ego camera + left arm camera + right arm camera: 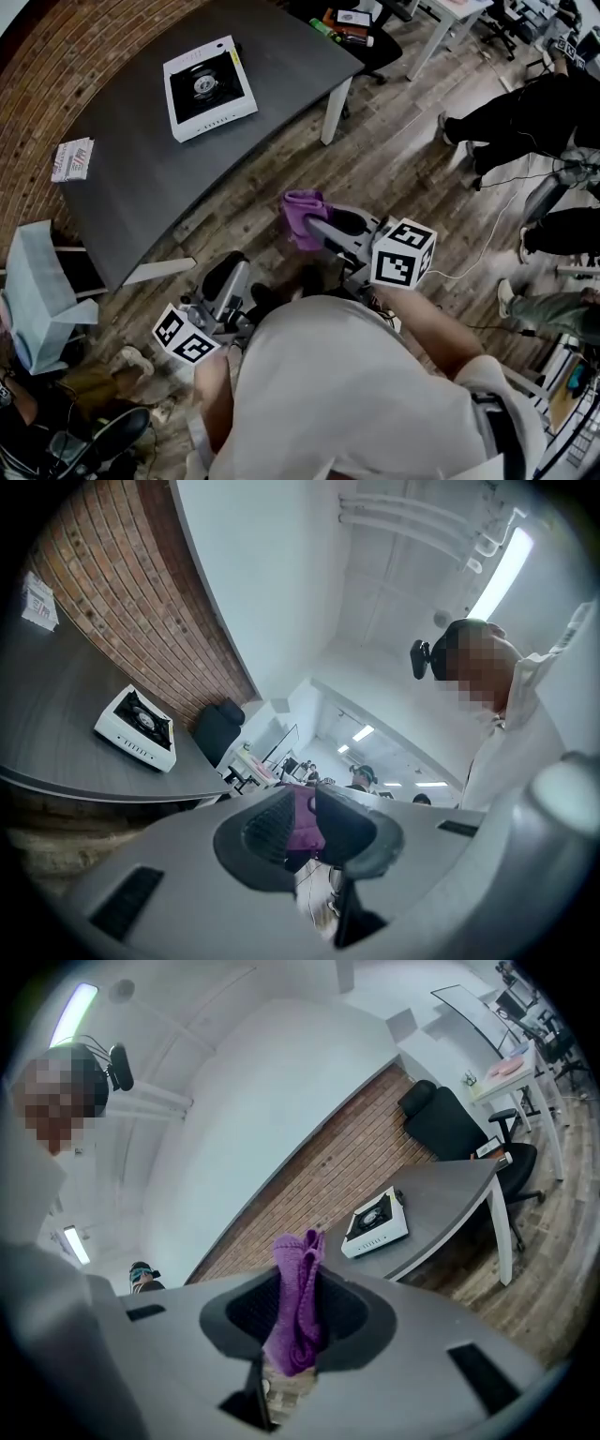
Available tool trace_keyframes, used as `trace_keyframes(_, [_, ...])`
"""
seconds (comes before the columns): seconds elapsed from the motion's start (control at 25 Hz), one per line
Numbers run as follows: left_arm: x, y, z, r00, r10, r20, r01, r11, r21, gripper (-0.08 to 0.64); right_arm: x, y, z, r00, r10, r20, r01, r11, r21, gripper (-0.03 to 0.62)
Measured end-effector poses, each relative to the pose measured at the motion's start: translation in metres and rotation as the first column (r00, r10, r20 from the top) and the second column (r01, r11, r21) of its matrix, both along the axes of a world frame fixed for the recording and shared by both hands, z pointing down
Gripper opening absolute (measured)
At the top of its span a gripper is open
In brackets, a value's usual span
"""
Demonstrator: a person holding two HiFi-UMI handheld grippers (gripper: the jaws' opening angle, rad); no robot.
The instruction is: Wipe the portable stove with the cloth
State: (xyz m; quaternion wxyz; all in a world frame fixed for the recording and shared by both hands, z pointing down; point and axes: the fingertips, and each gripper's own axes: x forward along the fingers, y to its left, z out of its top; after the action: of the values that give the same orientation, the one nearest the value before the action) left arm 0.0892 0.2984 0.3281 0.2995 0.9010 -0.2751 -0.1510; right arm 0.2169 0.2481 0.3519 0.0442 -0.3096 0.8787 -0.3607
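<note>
Portable stove (209,87), a flat white square box with a black top and a round burner, lies on the smooth grey curved table (272,159). Off the table's near edge, the right gripper (314,225) is held out level towards the table, its jaws clamped on a bunched purple knitted cloth (302,216). The left gripper (232,274), farther from the table, points the same way, jaws narrowly apart and empty; the stove sits well apart from both
</note>
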Motion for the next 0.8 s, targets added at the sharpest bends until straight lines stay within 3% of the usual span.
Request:
trace_keyframes(0.48, [-0.015, 0.003, 0.007, 0.999, -0.033, 0.001, 0.033, 0.999, -0.023, 0.074, -0.013, -0.005, 0.012, 1.000, -0.013, 0.007, 0.013, 0.999, -0.047, 0.102])
trace_keyframes(0.8, [-0.041, -0.040, 0.011, 0.999, 0.037, -0.030, -0.038, 0.999, -0.013, 0.072, -0.037, -0.036, 0.017, 0.998, 0.059, -0.021, -0.060, 0.996, -0.072, 0.101])
